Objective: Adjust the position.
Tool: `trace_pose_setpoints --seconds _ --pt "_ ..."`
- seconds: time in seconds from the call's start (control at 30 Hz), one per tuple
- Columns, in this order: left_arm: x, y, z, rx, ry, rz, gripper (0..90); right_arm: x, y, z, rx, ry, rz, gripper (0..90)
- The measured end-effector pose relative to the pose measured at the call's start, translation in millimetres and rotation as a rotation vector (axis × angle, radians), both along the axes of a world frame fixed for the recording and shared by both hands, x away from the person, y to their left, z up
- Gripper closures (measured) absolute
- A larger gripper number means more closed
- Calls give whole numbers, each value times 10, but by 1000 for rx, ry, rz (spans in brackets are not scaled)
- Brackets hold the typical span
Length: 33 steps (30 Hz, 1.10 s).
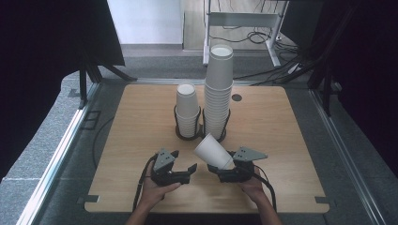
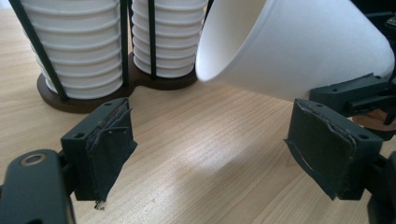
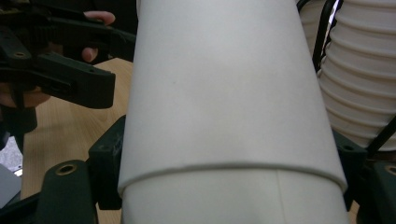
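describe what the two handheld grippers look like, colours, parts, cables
Both the left gripper and right gripper are black, angular two-jaw tools, each topped with a grey three-cornered plate. A black cable trails back from each. The left's pads are flat, dark and worn at the edges. No sleeves show.

White cup (image 1: 213, 151), light wooden table (image 1: 281, 136)

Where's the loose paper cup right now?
In the high view the paper cup is clamped in the right gripper, tilted, mouth toward the left gripper, just in front of the taller cup stack.
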<state>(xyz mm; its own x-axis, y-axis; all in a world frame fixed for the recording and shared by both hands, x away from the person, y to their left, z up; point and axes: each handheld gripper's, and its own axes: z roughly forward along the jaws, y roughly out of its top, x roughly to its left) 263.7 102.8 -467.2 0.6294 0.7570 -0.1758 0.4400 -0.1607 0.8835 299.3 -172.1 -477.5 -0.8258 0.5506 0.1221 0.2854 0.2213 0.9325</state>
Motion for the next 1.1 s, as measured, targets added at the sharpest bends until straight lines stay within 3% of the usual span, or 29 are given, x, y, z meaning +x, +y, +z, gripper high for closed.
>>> trace_pose_setpoints --seconds 0.17,0.57,0.97,1.07,1.1 --pt "16 8 -38 3 17 -6 147 -8 -22 -18 63 -2 7 231" --pt "26 50 -39 -51 37 -14 148 -43 -82 2 172 -39 11 231" --pt "27 70 -26 -105 51 -28 149 -59 -71 -12 186 -52 13 231" --pt "26 79 -3 -169 61 -47 149 -72 -44 -19 186 -58 15 231" --pt "26 79 -3 -169 61 -47 148 -72 -44 -19 186 -58 15 231"
